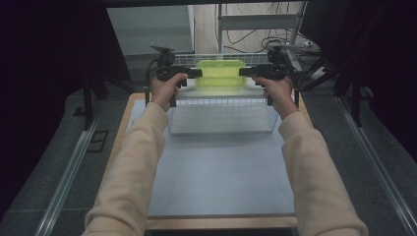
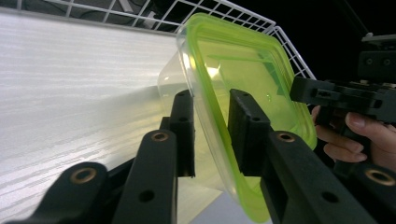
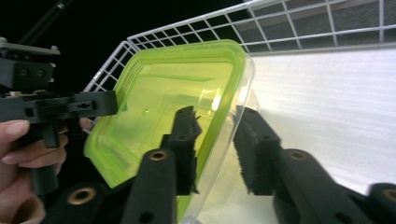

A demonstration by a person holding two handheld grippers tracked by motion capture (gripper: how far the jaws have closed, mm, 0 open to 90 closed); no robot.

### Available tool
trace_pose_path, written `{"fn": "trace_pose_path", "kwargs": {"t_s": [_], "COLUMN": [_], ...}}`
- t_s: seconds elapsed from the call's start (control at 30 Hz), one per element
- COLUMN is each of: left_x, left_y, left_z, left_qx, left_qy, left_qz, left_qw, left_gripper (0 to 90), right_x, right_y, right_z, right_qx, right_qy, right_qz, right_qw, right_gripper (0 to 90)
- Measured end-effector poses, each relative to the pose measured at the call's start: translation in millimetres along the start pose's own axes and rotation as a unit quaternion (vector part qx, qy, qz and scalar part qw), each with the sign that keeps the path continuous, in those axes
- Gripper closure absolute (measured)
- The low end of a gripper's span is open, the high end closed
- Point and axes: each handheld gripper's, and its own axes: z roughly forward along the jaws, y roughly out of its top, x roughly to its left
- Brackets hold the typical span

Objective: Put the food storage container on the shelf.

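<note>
A clear plastic container with a lime-green lid [image 1: 221, 73] stands tilted on edge at the far side of a white wire basket [image 1: 221, 102], its lid facing the person. My left gripper [image 1: 199, 73] is at its left end and my right gripper [image 1: 242, 72] at its right end. In the left gripper view the lid's rim [image 2: 243, 70] runs between my left gripper's [image 2: 210, 100] jaws with a gap on each side. In the right gripper view the container [image 3: 168, 93] likewise sits loosely between my right gripper's [image 3: 217, 116] jaws. Both grippers are open.
The basket's wire walls [image 2: 224, 7] [image 3: 299, 18] rise right behind the container. The basket sits at the far end of a pale mat on a wooden board [image 1: 221, 172]. Metal rails [image 1: 69, 172] flank the table. Cables and a shelf frame [image 1: 255, 22] lie beyond.
</note>
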Motion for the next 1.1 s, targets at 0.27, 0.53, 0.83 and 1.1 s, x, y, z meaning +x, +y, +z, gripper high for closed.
{"fn": "trace_pose_path", "kwargs": {"t_s": [0.27, 0.53, 0.83, 1.1], "left_x": [-5.3, -19.9, -36.4, -38.9], "left_y": [-3.1, -14.5, -46.0, -100.8], "left_z": [-6.6, -22.0, -50.9, -67.9], "left_qx": [-0.028, -0.048, -0.058, -0.052], "left_qy": [0.042, 0.024, 0.012, -0.008], "left_qz": [0.036, 0.076, 0.113, 0.124], "left_qw": [0.9981, 0.9957, 0.9918, 0.9909], "left_gripper": [36.3, 25.7, 22.4, 22.4], "right_x": [4.5, 18.5, 33.9, 34.0], "right_y": [-2.1, -10.8, -38.5, -80.5], "right_z": [-8.5, -22.8, -45.9, -66.6], "right_qx": [-0.035, -0.050, -0.046, -0.034], "right_qy": [-0.019, -0.018, -0.011, 0.015], "right_qz": [-0.035, -0.081, -0.139, -0.168], "right_qw": [0.9986, 0.9953, 0.9891, 0.9851], "right_gripper": [35.3, 31.0, 29.0, 27.3]}}
